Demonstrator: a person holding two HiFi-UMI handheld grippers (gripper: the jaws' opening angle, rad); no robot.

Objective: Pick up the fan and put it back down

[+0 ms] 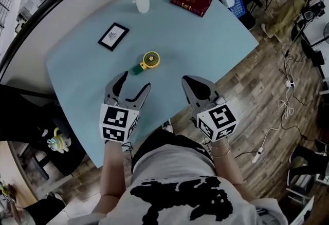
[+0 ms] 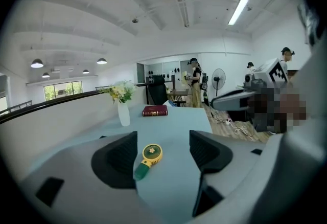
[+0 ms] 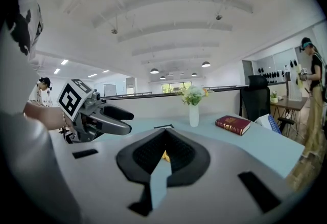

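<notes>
Gaping left gripper [image 1: 135,81] near untouched fan [image 1: 148,60]

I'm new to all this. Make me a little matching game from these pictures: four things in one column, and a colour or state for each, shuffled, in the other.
Things:
1. fan
2. book
3. left gripper
4. right gripper

Colours and states:
A. jaws together, empty
B. yellow head, green handle
C. dark red
D. jaws apart, empty

Pairs: 1-B, 2-C, 3-D, 4-A.
</notes>
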